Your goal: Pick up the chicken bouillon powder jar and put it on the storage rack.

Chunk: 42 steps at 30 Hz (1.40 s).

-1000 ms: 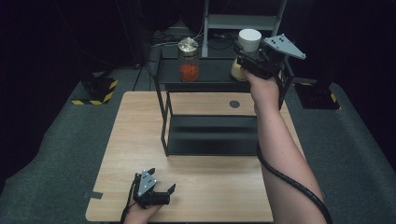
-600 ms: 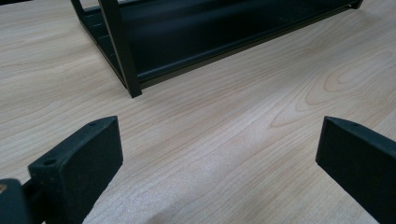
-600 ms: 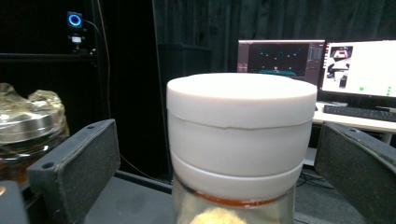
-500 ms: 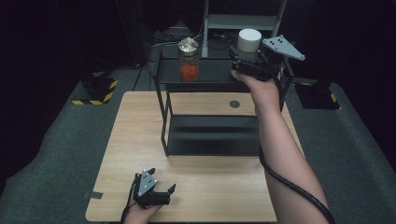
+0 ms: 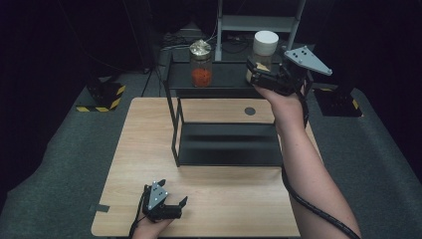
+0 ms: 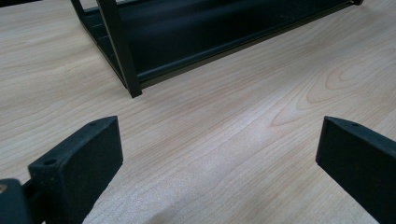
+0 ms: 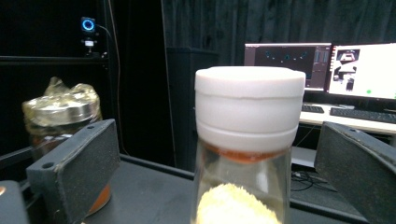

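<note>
The white-capped jar [image 7: 247, 154] stands upright on the top of the black shelf rack [image 5: 219, 82], straight ahead between the jaws of the right hand-held gripper [image 5: 259, 74], which have just been opening and now stand wide with clear gaps on both sides. The step looks like a release, so the hand-held gripper should draw straight back toward the person, level, without brushing the glass; whether the jar sits well in from the shelf edge is hard to judge. The second jar with the metal lid [image 7: 63, 121] stands off to its left. The left hand-held gripper [image 5: 171, 206] rests open on the desk [image 5: 239, 199], holding nothing.
</note>
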Tool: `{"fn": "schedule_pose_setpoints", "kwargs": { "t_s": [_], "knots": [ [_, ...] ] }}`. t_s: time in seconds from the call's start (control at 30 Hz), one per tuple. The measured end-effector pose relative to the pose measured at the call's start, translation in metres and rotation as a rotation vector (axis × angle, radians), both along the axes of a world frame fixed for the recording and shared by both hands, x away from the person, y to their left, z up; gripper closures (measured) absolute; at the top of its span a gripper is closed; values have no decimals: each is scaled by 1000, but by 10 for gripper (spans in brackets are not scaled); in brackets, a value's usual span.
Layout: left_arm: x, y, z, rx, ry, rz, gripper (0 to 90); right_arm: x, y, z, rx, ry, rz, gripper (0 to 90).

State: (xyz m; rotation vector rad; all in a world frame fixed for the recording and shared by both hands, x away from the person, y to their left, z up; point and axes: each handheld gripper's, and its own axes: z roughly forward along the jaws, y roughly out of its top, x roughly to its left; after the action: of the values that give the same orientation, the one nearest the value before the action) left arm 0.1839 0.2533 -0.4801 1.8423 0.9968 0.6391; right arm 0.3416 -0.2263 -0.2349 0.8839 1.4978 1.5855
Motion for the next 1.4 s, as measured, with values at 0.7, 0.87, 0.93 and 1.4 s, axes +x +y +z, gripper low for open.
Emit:
{"fn": "schedule_pose_setpoints", "kwargs": {
  "t_s": [0.7,0.87,0.93,1.4],
  "knots": [
    [0,-2,0,8,-1,3,9,-45,-18,-23,-52,-44,62,0],
    [0,-2,0,8,-1,1,9,-54,-17,-30,-61,-37,76,0],
    [-1,-2,0,7,-3,1,10,-58,-15,-33,-75,-39,73,0],
    [-2,-4,0,26,-16,-3,9,-82,-17,-68,-131,-11,95,0]
  ]
}}
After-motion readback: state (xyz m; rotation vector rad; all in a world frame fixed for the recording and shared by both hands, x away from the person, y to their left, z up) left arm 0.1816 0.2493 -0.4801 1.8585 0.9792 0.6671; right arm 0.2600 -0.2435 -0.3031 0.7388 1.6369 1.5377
